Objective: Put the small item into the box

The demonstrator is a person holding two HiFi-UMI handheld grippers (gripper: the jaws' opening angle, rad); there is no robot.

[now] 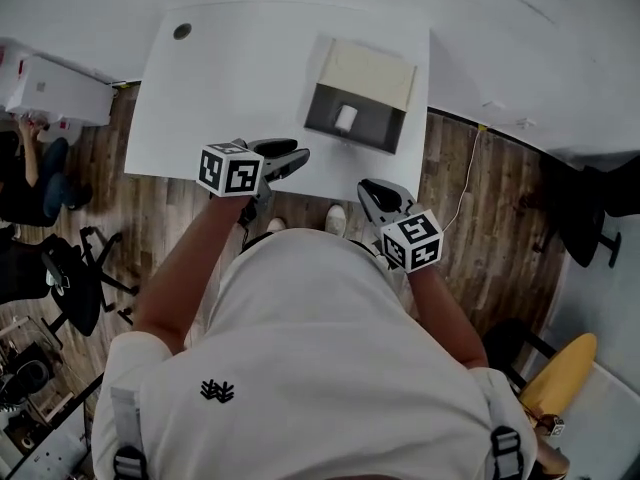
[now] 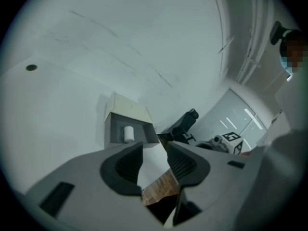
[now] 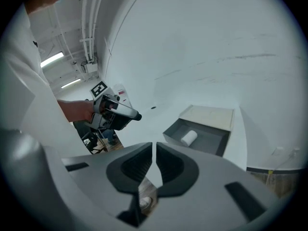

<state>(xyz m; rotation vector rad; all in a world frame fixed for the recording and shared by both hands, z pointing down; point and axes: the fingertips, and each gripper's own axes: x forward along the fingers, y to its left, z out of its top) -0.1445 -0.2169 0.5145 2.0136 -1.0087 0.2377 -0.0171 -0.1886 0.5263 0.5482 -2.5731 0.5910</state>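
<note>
A small white roll point(image 1: 346, 118) lies inside the open box point(image 1: 385, 76), which has a grey inside and a cream lid folded back, at the right of the white table point(image 1: 220, 88). My left gripper point(image 1: 288, 158) hovers over the table's front edge, left of the box; its jaws are open and nothing is between them point(image 2: 155, 150). From there the roll point(image 2: 128, 134) shows in the box point(image 2: 114, 129) just beyond the fingertips. My right gripper point(image 1: 378, 196) hangs off the table near my body, jaws shut and empty point(image 3: 154, 149). It looks at the box point(image 3: 211, 117), the roll point(image 3: 188, 137) and the left gripper point(image 3: 115, 110).
A round cable hole point(image 1: 182, 31) sits at the table's far left corner. A white carton point(image 1: 55, 93) and a black office chair point(image 1: 75, 278) stand at the left on the wooden floor. A cable point(image 1: 465, 183) hangs right of the table, and a yellow chair point(image 1: 560, 373) stands at the lower right.
</note>
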